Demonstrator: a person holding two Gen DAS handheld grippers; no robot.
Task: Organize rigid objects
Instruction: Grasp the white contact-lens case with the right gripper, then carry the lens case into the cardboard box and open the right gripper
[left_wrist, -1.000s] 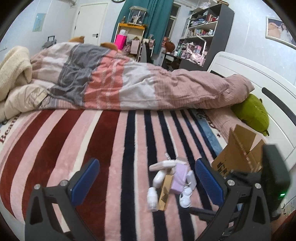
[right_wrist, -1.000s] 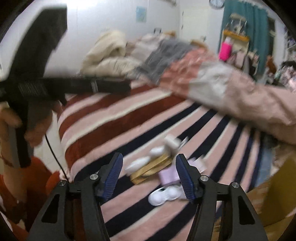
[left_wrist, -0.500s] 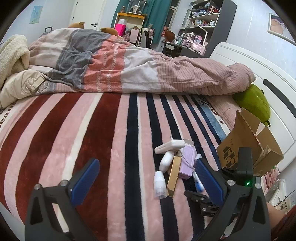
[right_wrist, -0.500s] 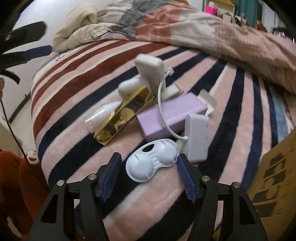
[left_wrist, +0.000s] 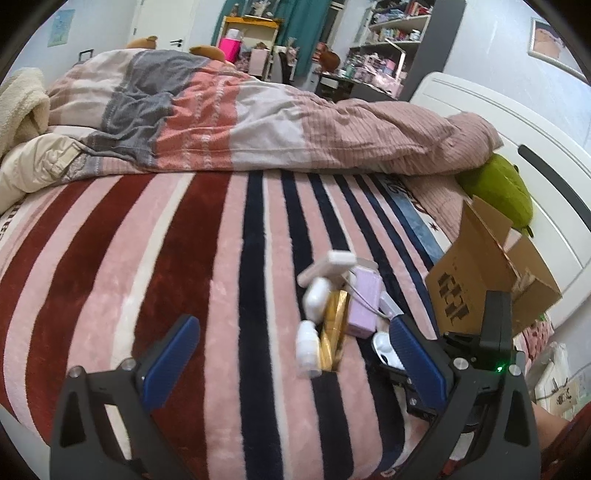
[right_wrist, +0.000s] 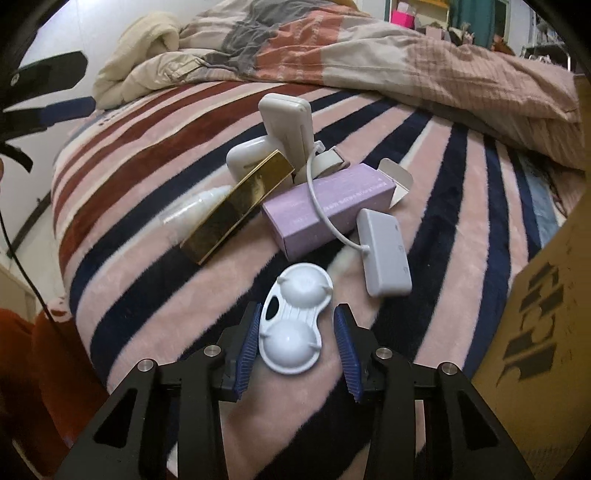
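Your right claw (right_wrist: 297, 349) is closing around the white two-domed plastic contact-lens case (right_wrist: 295, 322) lying on the striped plush bed blanket (right_wrist: 155, 295), pads not yet pressing it. Just beyond are lying a lilac carton (right_wrist: 328, 210) and gold box (right_wrist: 240, 210). Your left claw (left_wrist: 291, 362) is hovering released.

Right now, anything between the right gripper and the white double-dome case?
Nothing visible. The white double-dome case already lies between the right gripper fingers, which are closing; a gap still shows on the right side. The grey adapter sits clear, further back.
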